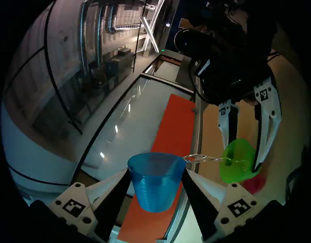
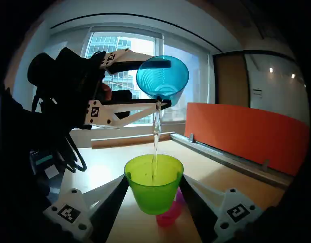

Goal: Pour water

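The left gripper [image 1: 156, 173] is clamping both fingers on the blue cup [image 1: 155, 187], and the right gripper [image 2: 153, 180] is squeezing the green cup [image 2: 154, 191] the same way.

In the right gripper view the blue cup is hanging at 12 o'clock above the green one. It is tipped far over, so its long axis is lying nearly level and its mouth is facing the camera with the lip dipping toward 6 o'clock. A thin stream of water [image 2: 156, 129] is falling from that lip into the green cup, which is standing upright with its mouth to 12 o'clock, over the table [image 2: 220, 182].

The pour is looking well under way but not finished (the water level in either cup is hard to read). Levelling the blue cup is what is remaining. A pink cup [image 2: 171, 215] is sitting at 5 o'clock just behind the green one.
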